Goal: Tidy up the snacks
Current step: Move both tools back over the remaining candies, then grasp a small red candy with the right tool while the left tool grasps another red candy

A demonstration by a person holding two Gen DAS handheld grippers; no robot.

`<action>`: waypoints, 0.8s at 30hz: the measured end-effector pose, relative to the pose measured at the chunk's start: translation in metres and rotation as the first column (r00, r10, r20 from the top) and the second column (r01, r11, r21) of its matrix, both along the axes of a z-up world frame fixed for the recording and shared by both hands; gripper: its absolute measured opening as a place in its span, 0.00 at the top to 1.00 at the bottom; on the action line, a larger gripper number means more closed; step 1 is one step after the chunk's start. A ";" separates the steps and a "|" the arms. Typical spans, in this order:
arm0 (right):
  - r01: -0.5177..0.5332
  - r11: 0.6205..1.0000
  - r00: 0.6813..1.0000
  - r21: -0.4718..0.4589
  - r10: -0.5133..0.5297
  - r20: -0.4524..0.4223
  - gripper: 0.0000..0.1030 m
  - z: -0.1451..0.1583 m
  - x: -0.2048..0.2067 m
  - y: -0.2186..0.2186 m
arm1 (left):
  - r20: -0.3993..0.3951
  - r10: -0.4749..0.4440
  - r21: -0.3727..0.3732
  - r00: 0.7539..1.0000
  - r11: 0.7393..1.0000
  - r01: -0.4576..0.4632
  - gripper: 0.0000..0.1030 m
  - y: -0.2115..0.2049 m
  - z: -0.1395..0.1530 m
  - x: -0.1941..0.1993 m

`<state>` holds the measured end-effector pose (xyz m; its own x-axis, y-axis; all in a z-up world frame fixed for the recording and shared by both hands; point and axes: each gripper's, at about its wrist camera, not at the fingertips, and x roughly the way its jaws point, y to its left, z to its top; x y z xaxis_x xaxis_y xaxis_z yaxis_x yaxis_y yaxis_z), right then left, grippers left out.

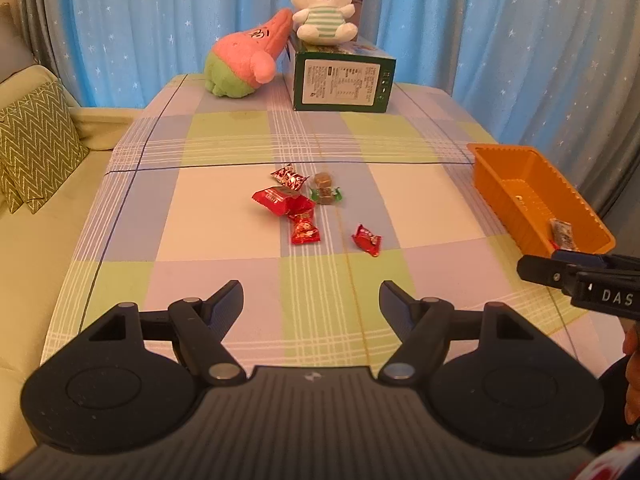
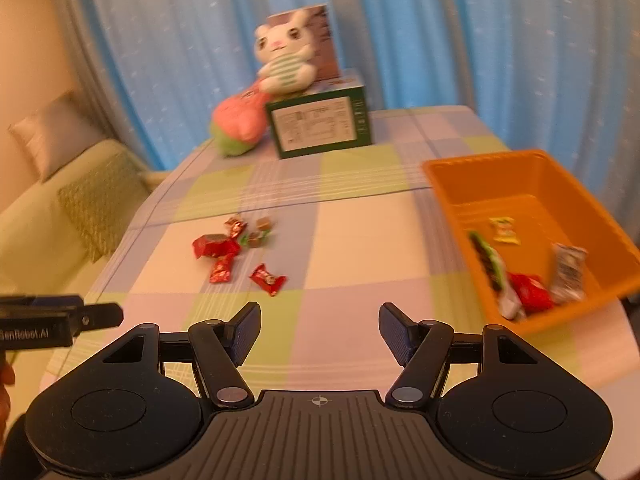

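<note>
both grippers hang low over the near edge of a table covered in a pastel checked cloth (image 1: 224, 208). left gripper (image 1: 311, 300) has its fingers spread wide with nothing but cloth showing between them. right gripper (image 2: 320, 326) likewise stands with its two fingers apart and nothing held; from the left wrist view only its black tip shows at the right edge, just below the orange bin (image 1: 520, 184).

beyond the left gripper, near the middle of the table, lies a loose cluster of wrapped snacks. closest is a single red candy (image 1: 366, 239), a little apart from the rest. just past it and to the left is another red candy with twisted ends (image 1: 305, 230), touching a larger red packet (image 1: 282, 199). behind those sits a third small red-and-white candy (image 1: 289, 176), and beside it two brown cubes in clear green-edged wrap (image 1: 325, 190), one behind the other.

at the right side of the table the orange bin already holds several snacks, seen best from the right wrist: a red packet (image 2: 530, 292) and a long dark green-trimmed bar (image 2: 490, 262) at the near end, a silver packet (image 2: 566, 274) against the right wall, and a small yellow packet (image 2: 505, 231) farther in. that view is blurred.

at the far end stands a dark green box (image 1: 342, 82) with a white bunny plush (image 1: 322, 4) seated on top and a pink and green plush (image 1: 248, 60) leaning beside it. blue star-speckled curtains (image 1: 160, 20) hang behind, and a pale sofa with a zigzag cushion (image 1: 36, 140) sits left of the table.
</note>
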<state>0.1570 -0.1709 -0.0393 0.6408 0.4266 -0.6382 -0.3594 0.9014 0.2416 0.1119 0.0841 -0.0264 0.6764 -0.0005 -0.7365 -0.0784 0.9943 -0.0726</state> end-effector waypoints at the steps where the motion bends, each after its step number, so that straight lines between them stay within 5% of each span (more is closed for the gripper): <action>1: -0.016 1.000 1.000 -0.012 0.016 0.002 0.36 -0.004 0.005 0.005 | -0.004 -0.005 0.005 1.000 1.000 0.005 0.30 0.002 -0.002 0.005; 8: -0.136 0.987 0.990 -0.089 0.139 0.028 0.36 -0.036 0.041 0.040 | -0.034 -0.017 0.020 0.999 1.000 0.018 0.30 0.021 -0.021 0.045; 14: -0.224 0.964 0.972 -0.144 0.233 0.044 0.49 -0.060 0.071 0.064 | -0.055 -0.027 0.019 0.998 0.999 0.028 0.31 0.034 -0.042 0.074; 24: -0.407 0.871 0.895 -0.275 0.440 0.071 0.63 -0.094 0.100 0.113 | -0.063 -0.048 0.001 0.997 0.999 0.048 0.31 0.040 -0.060 0.104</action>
